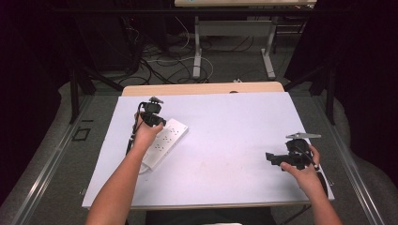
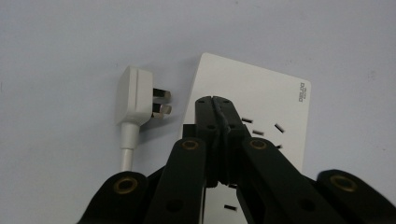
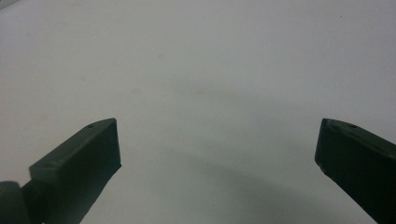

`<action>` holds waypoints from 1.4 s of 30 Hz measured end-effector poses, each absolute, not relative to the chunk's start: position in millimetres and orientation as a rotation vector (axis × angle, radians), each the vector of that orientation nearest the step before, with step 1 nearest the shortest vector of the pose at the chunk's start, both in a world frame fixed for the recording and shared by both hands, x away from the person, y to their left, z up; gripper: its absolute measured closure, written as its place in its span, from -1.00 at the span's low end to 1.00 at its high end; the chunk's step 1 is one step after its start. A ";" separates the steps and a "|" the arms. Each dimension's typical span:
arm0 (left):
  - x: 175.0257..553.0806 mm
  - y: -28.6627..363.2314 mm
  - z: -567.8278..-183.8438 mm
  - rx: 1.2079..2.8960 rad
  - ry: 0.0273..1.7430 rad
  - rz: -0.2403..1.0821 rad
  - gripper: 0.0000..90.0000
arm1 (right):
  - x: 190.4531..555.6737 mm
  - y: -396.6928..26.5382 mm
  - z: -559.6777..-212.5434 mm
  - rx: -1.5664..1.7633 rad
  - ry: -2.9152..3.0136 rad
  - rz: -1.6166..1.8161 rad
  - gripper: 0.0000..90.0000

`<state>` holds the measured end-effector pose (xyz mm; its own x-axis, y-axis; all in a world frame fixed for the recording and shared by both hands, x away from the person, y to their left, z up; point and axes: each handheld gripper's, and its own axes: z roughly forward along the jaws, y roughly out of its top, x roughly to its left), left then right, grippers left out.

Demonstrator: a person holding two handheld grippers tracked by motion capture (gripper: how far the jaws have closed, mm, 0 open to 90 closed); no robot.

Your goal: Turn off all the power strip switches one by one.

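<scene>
While the person's left hand [image 1: 146, 132] hovered over the far end of the white power strip [image 1: 165, 142], the left gripper [image 1: 152, 108] stood just above that strip in the high view, pointing down and away from the person. The strip lay aslant on the pale table sheet [image 1: 225, 136], toward the sheet's left side, with its near end running back toward the left forearm. Well to the right of the strip, close to the sheet's right edge, the right hand [image 1: 305, 168] held the right gripper [image 1: 276, 158] low over bare sheet, its front end turned toward the strip; a grey three-cornered plate [image 1: 303, 136] sat on top of it.

From the left gripper view, the left gripper [image 2: 215, 99] had its jaws pressed together with nothing between them, their tips over the strip's [image 2: 261, 98] face, just short of its end edge. Whether the tips touched the plastic I could not tell. Several socket slots [image 2: 279, 127] showed on the strip beside the jaws. Just left of the strip, apart from it, a white plug [image 2: 135, 95] lay on its side on the sheet, its metal prongs aimed at the strip and its cord [image 2: 126, 151] trailing toward the camera.

From the right gripper view, the right gripper [image 3: 217, 149] had its jaws spread wide over plain sheet, holding nothing.
</scene>
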<state>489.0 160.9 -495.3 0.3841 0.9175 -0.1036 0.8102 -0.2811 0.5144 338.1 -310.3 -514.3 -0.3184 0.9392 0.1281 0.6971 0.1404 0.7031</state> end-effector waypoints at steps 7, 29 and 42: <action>491.1 160.0 -497.5 2.134 1.486 0.286 1.00 | 338.2 -310.8 -514.6 1.576 2.088 0.975 -1.00; 504.8 154.1 -513.1 2.122 1.497 0.271 1.00 | 338.4 -310.1 -515.6 1.585 2.085 0.975 -1.00; 507.9 151.1 -513.9 2.147 1.486 0.278 1.00 | 338.5 -310.2 -516.1 1.577 2.090 0.968 -1.00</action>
<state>507.9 151.1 -513.9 0.3804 0.9174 -0.1173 0.8129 -0.2712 0.5154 338.5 -310.2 -516.1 -0.3206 0.9392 0.1232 0.7013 0.1480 0.6973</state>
